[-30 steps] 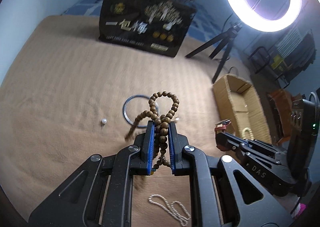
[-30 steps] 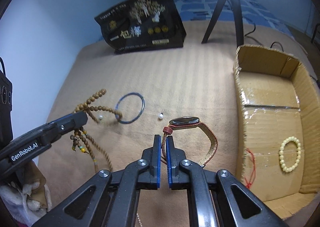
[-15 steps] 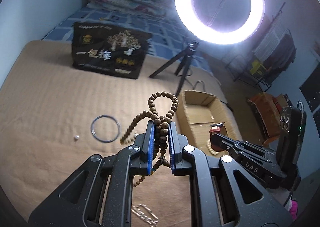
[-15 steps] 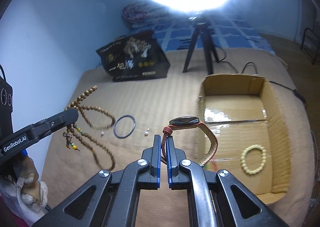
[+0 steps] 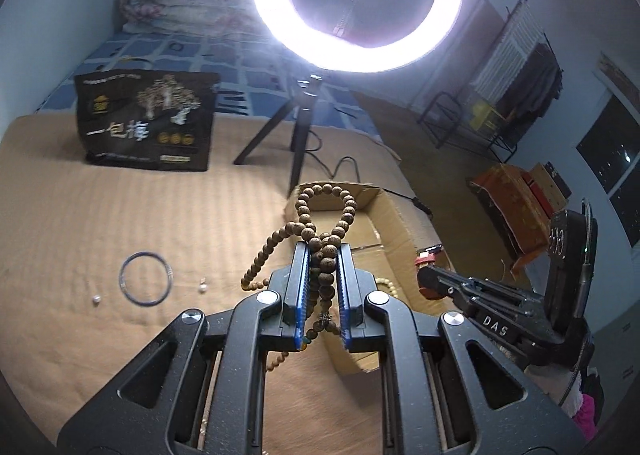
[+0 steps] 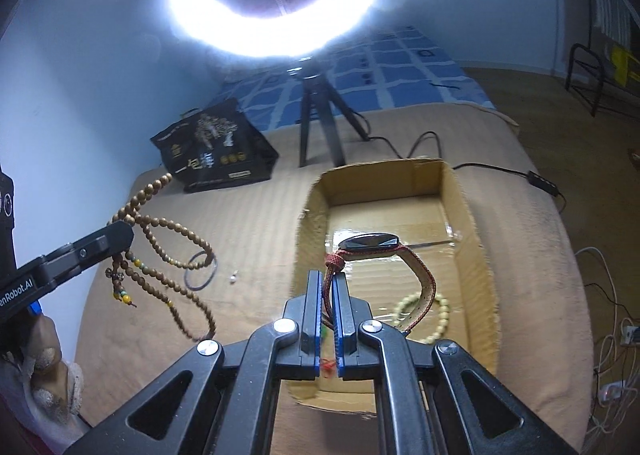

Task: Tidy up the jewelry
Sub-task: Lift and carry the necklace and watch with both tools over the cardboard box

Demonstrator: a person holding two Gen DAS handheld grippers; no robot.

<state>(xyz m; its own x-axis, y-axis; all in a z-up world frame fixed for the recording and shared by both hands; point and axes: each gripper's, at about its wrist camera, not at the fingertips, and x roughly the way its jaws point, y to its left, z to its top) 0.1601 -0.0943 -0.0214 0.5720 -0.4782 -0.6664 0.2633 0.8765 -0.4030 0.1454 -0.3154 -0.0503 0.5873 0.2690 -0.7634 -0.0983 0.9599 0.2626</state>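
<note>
Wristwatch (image 6: pixel 374 245) gripper reads "DAS"; beads (image 5: pixel 324 233) gripper "GenRobot.AI".

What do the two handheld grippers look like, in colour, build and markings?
Both are black, with angular cut-out linkage arms, silver pivot bolts and blue-edged finger pads. The left gripper reads "GenRobot.AI" along its side in the right wrist view; the right gripper reads "DAS", with a cable on its rear housing.

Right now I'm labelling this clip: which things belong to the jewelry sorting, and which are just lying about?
Job:
wooden bead necklace in left gripper
watch in right gripper
cardboard box
pale bead bracelet
bangle
pearl earrings

Lying about:
ring light
tripod
black bag
</note>
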